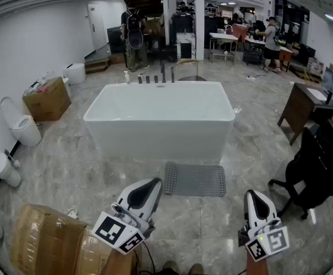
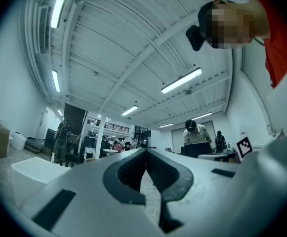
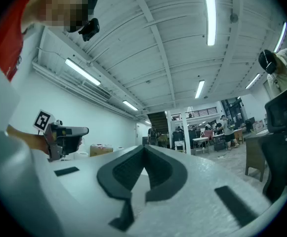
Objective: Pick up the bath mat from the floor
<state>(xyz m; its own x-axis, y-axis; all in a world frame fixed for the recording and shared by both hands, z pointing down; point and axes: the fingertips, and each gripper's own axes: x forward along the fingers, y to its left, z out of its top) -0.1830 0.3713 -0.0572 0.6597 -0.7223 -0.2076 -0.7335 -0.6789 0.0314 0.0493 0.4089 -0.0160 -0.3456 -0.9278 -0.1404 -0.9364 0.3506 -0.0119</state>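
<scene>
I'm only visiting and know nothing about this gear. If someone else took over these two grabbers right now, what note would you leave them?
Left gripper: jaws shut, nothing between them, held up on the near side of the mat.
Right gripper: jaws shut, empty, off to the mat's near right.
Bath mat: grey, lying flat on the marble floor, just in front of the white bathtub. Neither gripper touches it.
Done: nothing yet.
Left: open the jaws, lower to the mat's near edge, grip it and lift it off the floor.
</scene>
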